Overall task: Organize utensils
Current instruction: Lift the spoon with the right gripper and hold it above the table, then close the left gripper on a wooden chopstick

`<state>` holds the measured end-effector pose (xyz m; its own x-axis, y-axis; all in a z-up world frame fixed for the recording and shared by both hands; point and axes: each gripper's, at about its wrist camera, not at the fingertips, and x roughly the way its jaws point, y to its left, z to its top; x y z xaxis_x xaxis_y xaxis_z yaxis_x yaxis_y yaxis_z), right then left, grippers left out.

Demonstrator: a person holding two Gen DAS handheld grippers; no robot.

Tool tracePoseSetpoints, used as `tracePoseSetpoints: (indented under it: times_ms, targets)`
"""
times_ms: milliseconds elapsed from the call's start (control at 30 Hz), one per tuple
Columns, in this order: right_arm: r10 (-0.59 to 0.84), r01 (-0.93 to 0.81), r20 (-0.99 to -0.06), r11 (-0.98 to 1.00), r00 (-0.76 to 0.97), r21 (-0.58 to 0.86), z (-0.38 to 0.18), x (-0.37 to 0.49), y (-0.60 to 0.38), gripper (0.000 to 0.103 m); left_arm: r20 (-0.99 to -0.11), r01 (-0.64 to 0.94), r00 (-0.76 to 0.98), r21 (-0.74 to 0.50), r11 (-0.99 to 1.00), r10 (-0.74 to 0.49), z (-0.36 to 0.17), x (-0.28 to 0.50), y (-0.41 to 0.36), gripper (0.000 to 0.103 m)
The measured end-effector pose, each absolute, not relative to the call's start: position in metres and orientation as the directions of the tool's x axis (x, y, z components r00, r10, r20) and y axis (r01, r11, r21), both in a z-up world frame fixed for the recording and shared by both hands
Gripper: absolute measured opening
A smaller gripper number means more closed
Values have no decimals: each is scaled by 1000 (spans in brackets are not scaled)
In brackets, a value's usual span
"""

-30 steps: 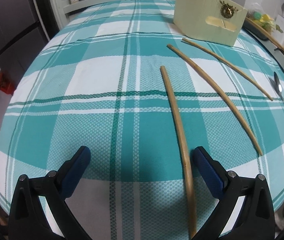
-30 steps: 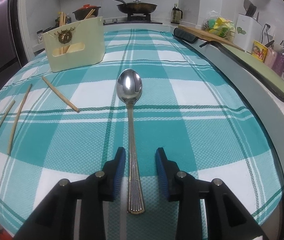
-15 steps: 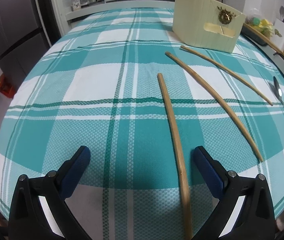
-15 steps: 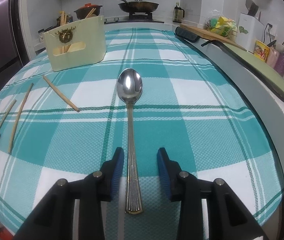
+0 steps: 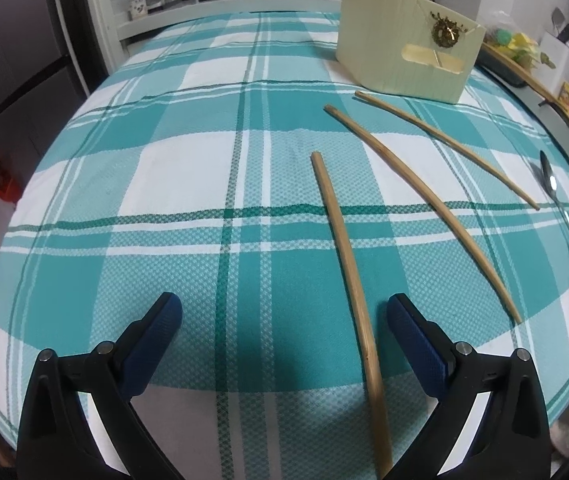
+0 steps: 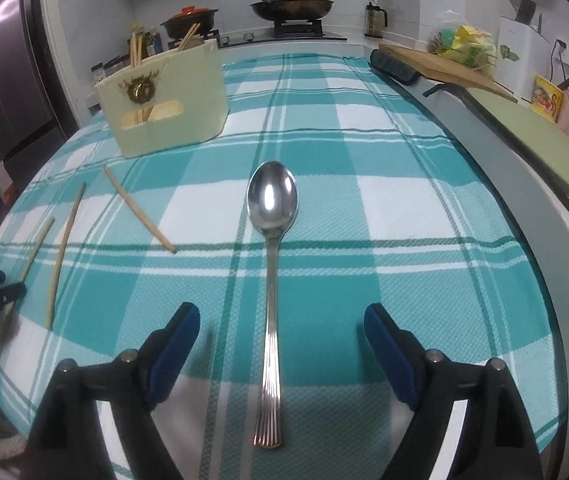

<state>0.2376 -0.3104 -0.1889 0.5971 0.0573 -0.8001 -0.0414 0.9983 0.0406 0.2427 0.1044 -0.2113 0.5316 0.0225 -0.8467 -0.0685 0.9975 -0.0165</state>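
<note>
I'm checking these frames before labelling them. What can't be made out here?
- Left wrist view: the nearest wooden chopstick runs off the bottom edge, its near end unseen.
- Left wrist view: the steel spoon is blurred at the right rim.
- Right wrist view: contents of the cream utensil holder are mostly hidden by its wall.

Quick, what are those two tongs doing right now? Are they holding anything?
Left tongs: open, holding nothing; a wooden chopstick lies between the fingers.
Right tongs: open, holding nothing; the metal spoon lies between the fingers.
</note>
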Motion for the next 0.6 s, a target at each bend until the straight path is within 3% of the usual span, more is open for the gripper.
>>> tracePoseSetpoints:
  times_ms: [167,367,433,500,533,567,600]
  targets:
    - [81,-62,-823,997,562,55,-189,276,-312,85,-854,-50,520,-13,999,15,-209,266,103,102]
    - [24,-128,-865,991,502,-47,-220,321,-284,85,-870,-17,493,6,1000,14,-213,292,93,97]
    - [21,-141,-850,988,527,-63,-221,330,-279,85,-870,-4,494,1,1000,3,-210,299,89,86]
    - [25,-122,-844,991,536,-49,-221,339,-280,85,-867,19,498,0,1000,-9,-207,303,83,63]
    - [23,-123,-840,991,542,-52,-221,341,-279,80,-865,30,502,-1,1000,-16,-205,304,80,55]
    - [24,-126,-834,991,552,-55,-219,343,-278,64,-862,37,507,7,999,-13,-204,304,78,38]
    - [22,-127,-829,990,558,-60,-217,345,-277,54,-858,40,514,18,999,-5,-203,304,76,21]
